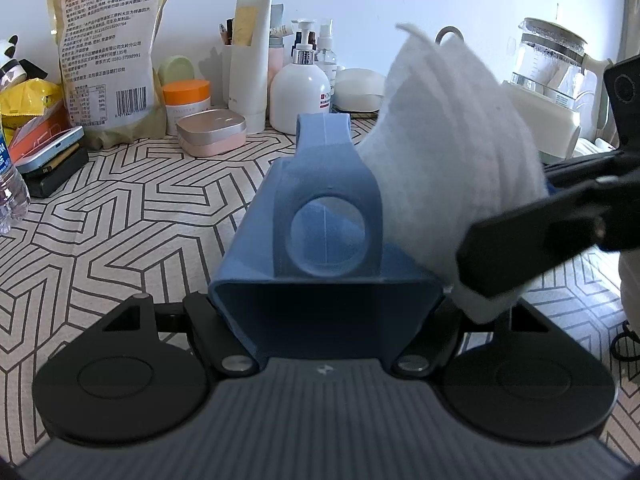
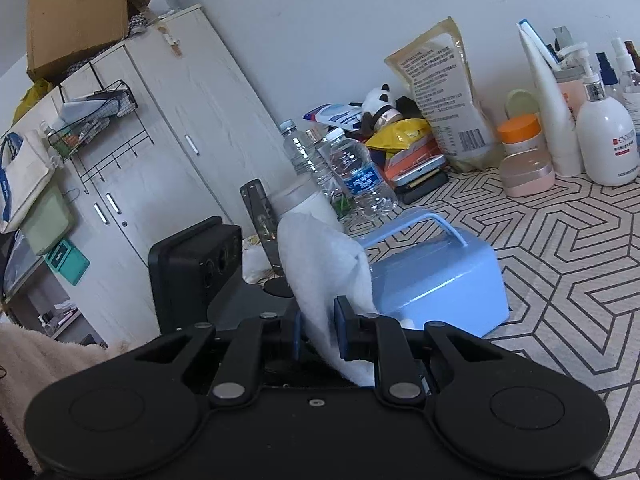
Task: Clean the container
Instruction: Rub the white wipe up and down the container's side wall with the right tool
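Note:
A light blue plastic container (image 1: pixel 320 240) with a handle and a round hole lies on its side, its open mouth toward the left wrist camera. My left gripper (image 1: pixel 326 320) is shut on the container's rim. It also shows in the right wrist view (image 2: pixel 436 276), resting on the patterned tablecloth (image 2: pixel 560 264). My right gripper (image 2: pixel 318 332) is shut on a white cloth (image 2: pixel 324 268), held up beside the container. In the left wrist view the cloth (image 1: pixel 448 152) stands against the container's right side, with the right gripper's black finger (image 1: pixel 520 232) over its lower edge.
Toiletry bottles (image 1: pixel 298 92), a food pouch (image 1: pixel 108 52), jars and a pink tin (image 1: pixel 212 130) line the back of the table. Water bottles (image 2: pixel 356 176) stand at the left edge. A kettle (image 1: pixel 552 64) is at back right. A white cabinet (image 2: pixel 160 152) stands beyond the table.

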Demonstrator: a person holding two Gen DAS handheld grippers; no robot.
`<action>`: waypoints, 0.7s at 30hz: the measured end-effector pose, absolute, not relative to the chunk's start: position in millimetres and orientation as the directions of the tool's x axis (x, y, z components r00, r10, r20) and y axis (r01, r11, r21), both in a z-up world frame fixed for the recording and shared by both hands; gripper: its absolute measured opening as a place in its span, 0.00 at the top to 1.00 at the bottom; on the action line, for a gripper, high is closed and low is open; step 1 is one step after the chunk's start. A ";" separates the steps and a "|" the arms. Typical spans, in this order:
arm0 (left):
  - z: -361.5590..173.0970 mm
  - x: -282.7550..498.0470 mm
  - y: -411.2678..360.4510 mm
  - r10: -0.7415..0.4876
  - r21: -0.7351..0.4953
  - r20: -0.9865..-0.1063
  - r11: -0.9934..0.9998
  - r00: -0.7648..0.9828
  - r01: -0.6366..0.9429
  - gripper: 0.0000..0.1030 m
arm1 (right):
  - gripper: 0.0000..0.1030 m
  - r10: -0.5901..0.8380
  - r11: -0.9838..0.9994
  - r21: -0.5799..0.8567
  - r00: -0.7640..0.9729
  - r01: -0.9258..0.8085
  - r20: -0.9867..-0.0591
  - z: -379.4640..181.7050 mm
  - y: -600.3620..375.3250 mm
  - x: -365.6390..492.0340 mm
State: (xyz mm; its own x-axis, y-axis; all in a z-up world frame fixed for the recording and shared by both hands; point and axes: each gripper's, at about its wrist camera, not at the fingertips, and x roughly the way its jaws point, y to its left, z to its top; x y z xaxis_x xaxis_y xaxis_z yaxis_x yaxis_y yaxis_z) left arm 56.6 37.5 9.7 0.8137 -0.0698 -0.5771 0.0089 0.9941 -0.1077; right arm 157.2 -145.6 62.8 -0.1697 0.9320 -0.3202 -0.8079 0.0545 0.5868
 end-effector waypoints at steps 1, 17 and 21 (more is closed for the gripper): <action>9.7 56.6 37.8 -0.071 -0.110 -0.577 0.994 0.814 0.009 0.29 | 0.79 0.932 0.064 0.586 -0.161 -0.808 -0.324 62.6 -146.1 158.4; 9.7 56.2 32.8 -0.054 -0.075 -0.577 0.997 0.815 0.014 0.29 | 0.78 0.925 0.195 0.560 -0.038 -0.805 -0.377 58.5 -150.7 174.8; 9.4 56.6 31.5 -0.049 -0.064 -0.578 0.998 0.814 0.014 0.29 | 0.78 0.928 0.169 0.553 -0.057 -0.816 -0.368 61.4 -147.9 169.9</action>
State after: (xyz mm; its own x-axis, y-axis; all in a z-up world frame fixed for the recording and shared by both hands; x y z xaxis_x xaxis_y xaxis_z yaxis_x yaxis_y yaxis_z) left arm 56.6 31.5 9.4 0.8142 -0.0487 -0.5785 0.0142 0.9978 -0.0641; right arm 169.9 -147.9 61.4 -0.0573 0.9279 -0.3683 -0.8162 0.1689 0.5525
